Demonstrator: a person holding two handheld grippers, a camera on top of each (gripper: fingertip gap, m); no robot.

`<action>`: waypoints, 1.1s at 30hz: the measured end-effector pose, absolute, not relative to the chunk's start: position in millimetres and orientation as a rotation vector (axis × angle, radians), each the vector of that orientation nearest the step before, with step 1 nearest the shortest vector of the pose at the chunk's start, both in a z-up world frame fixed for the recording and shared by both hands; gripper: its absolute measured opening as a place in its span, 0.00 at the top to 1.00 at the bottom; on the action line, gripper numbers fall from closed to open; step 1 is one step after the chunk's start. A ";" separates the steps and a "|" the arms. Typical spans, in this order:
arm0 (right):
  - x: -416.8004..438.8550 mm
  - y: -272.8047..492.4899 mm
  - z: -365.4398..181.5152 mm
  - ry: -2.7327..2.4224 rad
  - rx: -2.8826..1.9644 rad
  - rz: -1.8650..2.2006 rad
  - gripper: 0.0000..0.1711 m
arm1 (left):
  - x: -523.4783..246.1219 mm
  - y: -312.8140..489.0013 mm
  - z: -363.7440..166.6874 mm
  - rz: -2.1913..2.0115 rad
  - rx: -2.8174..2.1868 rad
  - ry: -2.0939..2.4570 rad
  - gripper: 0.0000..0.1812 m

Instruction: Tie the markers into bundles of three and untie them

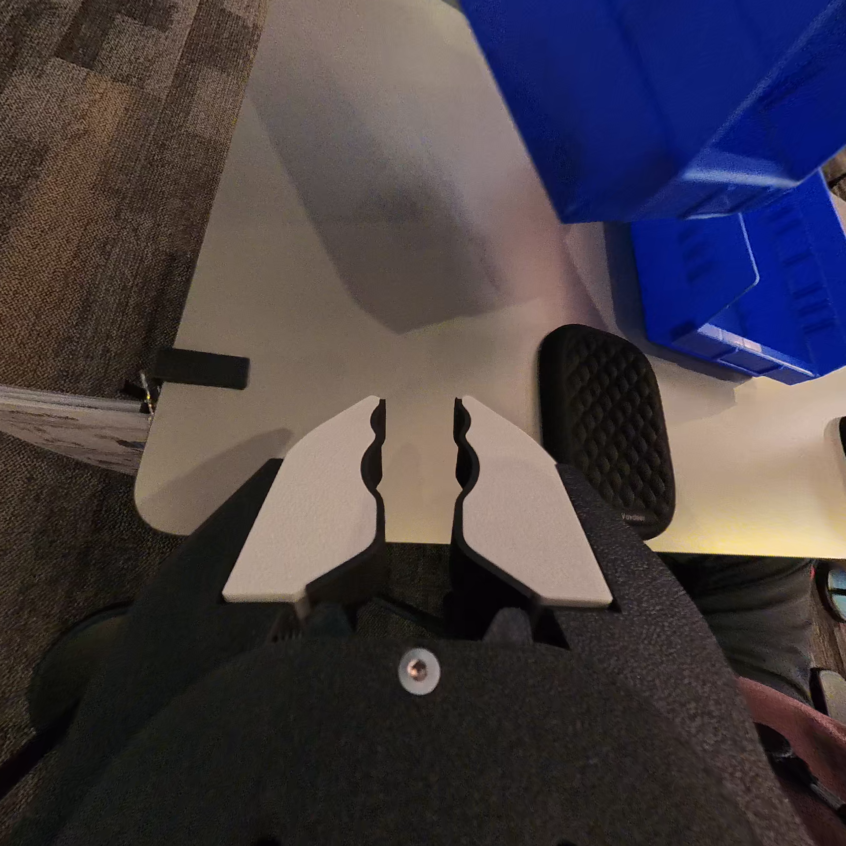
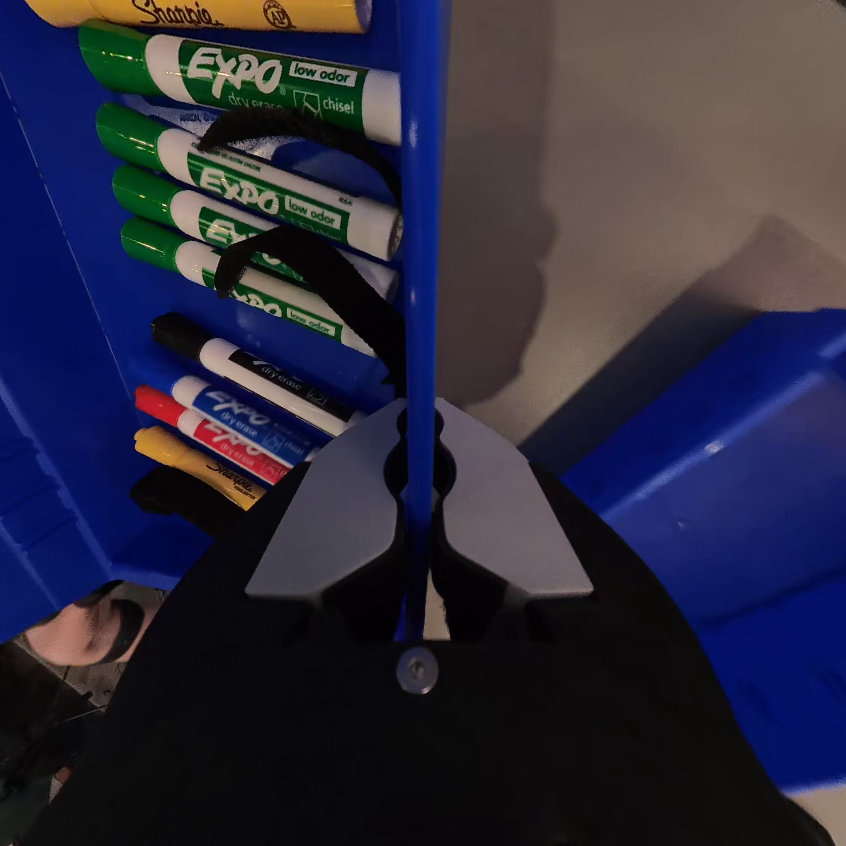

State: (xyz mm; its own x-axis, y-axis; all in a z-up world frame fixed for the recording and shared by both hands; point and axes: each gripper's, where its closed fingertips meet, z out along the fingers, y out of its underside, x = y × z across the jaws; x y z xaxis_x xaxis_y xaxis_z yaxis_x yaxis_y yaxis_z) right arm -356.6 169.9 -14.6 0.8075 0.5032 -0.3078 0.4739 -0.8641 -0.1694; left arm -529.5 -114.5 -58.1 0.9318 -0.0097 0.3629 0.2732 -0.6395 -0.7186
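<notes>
My right gripper point(image 2: 420, 407) is shut on the thin side wall point(image 2: 419, 229) of a blue bin. Inside the bin lie several green-capped markers point(image 2: 256, 78), a black one point(image 2: 256, 366), a blue one point(image 2: 238, 412), a red one point(image 2: 206, 430) and yellow highlighters point(image 2: 192, 462). Black fastening straps point(image 2: 320, 274) curl loosely over the green markers. In the left wrist view this bin point(image 1: 641, 91) hangs above the white table point(image 1: 320, 229) and casts a shadow on it. My left gripper point(image 1: 419, 403) is open and empty over the table's near edge.
A second blue bin point(image 1: 732, 297) stands on the table at the right and also shows in the right wrist view point(image 2: 709, 458). A black padded wrist rest point(image 1: 604, 425) lies right of my left gripper. A black clamp point(image 1: 201, 368) sits on the table's left edge, with carpet point(image 1: 91, 183) beyond. There is about 35 cm between the tips of the two grippers.
</notes>
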 end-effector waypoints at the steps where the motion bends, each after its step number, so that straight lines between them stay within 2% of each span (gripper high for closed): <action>1: -364.6 169.0 -24.5 -0.788 -2.918 0.530 0.96 | -531.6 -116.1 -59.2 -0.425 -2.230 -0.188 0.84; 7: -370.6 168.8 -84.1 -0.775 -2.987 0.410 0.95 | -537.0 -121.9 -70.8 -0.439 -2.239 -0.191 0.84; 13: -355.5 167.7 -120.3 -0.696 -3.022 0.362 0.96 | -530.3 -112.4 -76.9 -0.465 -2.238 -0.181 0.84; 14: -355.6 167.2 -122.1 -0.703 -3.014 0.381 0.97 | -526.9 -108.9 -76.8 -0.473 -2.237 -0.175 0.85; 16: -356.4 169.6 -117.2 -0.817 -2.937 0.394 0.92 | -519.0 -98.8 -74.9 -0.484 -2.225 -0.166 0.84; 17: -355.5 176.6 -108.0 -0.868 -2.848 0.395 0.93 | -514.7 -91.6 -72.2 -0.483 -2.209 -0.162 0.84; 19: -352.1 191.1 -68.9 -0.894 -2.611 0.440 0.87 | -504.6 -78.0 -67.2 -0.469 -2.201 -0.127 0.81; 21: -322.4 198.3 -12.8 -0.868 -2.354 0.370 0.75 | -501.0 -61.1 -62.6 -0.412 -2.205 -0.098 0.75; 22: -295.1 197.1 10.9 -0.848 -2.259 0.298 0.73 | -501.2 -51.3 -60.6 -0.386 -2.215 -0.092 0.69; 24: -220.9 196.3 34.4 -0.759 -2.198 0.125 0.64 | -500.8 -29.0 -53.4 -0.369 -2.226 -0.074 0.65; 26: -138.5 193.5 19.8 -0.591 -2.345 0.027 0.59 | -499.4 -1.6 -39.5 -0.379 -2.191 -0.072 0.63; 29: -72.1 170.1 -32.5 -0.358 -2.623 0.185 0.52 | -501.1 36.5 -28.5 -0.320 -2.163 -0.088 0.63; 33: -48.2 150.3 -83.8 -0.371 -2.767 0.156 0.55 | -489.7 57.7 -64.6 -0.322 -2.423 -0.061 0.60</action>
State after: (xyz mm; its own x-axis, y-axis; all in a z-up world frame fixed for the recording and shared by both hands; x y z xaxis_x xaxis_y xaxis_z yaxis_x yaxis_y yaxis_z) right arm -48.2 150.3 -83.8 0.9598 0.2738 -0.0621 0.2361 -0.9068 -0.3493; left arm -489.7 57.7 -64.6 0.9682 -0.0407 0.2467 0.1283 -0.7662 -0.6297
